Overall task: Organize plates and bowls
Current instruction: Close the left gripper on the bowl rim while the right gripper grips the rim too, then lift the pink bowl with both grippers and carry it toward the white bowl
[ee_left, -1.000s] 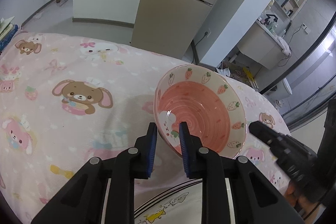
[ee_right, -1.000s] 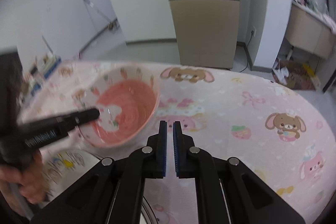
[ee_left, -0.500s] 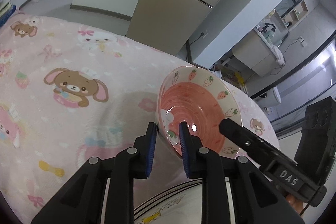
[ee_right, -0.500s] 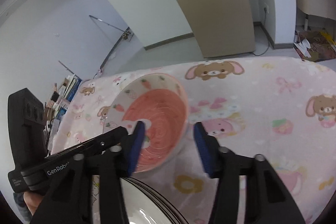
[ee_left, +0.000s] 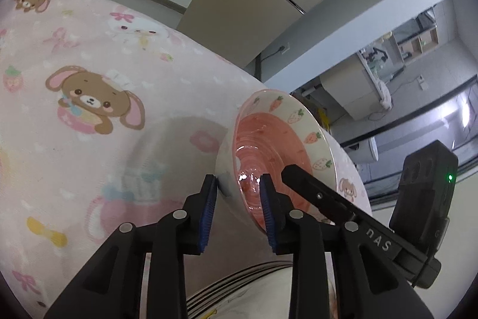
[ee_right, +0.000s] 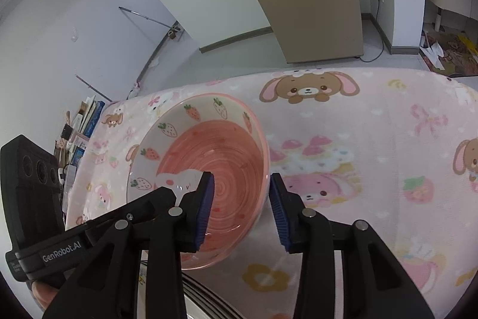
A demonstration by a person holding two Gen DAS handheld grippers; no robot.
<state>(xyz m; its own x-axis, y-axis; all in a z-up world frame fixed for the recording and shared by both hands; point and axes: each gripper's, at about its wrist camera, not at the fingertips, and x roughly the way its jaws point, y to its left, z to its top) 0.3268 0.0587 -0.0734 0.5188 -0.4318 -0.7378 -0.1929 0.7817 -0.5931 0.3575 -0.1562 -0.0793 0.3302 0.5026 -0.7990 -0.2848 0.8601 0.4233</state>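
Two grippers meet at a strawberry-patterned bowl above a pink cartoon-print cloth.

The left gripper (ee_left: 239, 199) pinches the near wall of the pink bowl (ee_left: 269, 145), one blue pad outside and one inside, holding it tilted and lifted over the cloth (ee_left: 89, 109). The right gripper (ee_right: 242, 199) stands wide apart, its jaws straddling the bowl's opposite rim without clamping it. The striped edge of a plate (ee_right: 209, 298) shows just below the bowl; a beige fridge (ee_right: 313, 5) stands behind.
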